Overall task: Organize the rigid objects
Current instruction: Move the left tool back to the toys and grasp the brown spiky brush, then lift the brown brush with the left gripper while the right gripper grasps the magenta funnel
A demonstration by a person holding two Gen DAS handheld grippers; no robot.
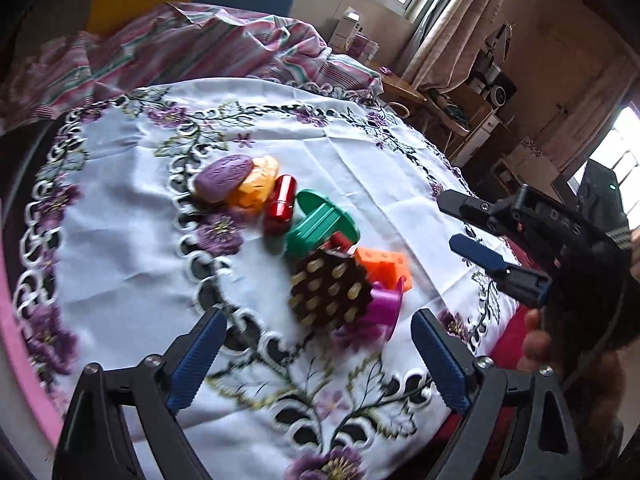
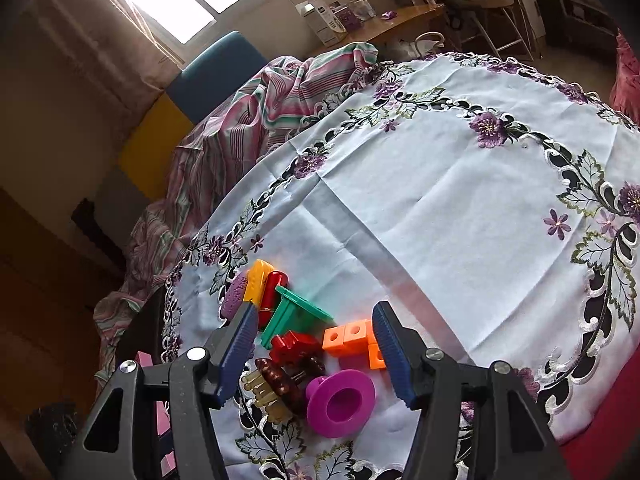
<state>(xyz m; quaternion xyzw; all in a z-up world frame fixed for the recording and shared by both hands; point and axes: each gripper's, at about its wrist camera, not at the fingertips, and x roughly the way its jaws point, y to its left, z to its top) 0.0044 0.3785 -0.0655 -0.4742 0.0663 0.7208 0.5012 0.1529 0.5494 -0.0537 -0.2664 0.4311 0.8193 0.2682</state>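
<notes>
A pile of plastic toys lies on the white embroidered tablecloth (image 1: 360, 168): a purple oval (image 1: 224, 178), a yellow piece (image 1: 256, 186), a red cylinder (image 1: 280, 208), a green spool (image 1: 320, 224), a brown pegged disc (image 1: 328, 292), orange blocks (image 1: 384, 266) and a magenta spool (image 1: 386, 304). My left gripper (image 1: 320, 360) stands wide open just short of the brown disc, with only cloth between its fingers. My right gripper (image 1: 464, 226) hovers open to the right of the pile. In the right wrist view that gripper (image 2: 316, 344) frames the orange blocks (image 2: 348, 338) and a red piece (image 2: 296, 346) without touching them.
A striped blanket (image 1: 192, 44) is bunched at the table's far side, in front of a blue and yellow chair back (image 2: 216, 72). A person's hand (image 1: 536, 344) holds the right gripper. Red fabric (image 2: 600, 452) shows past the cloth's near edge. Open cloth (image 2: 460, 200) stretches right of the toys.
</notes>
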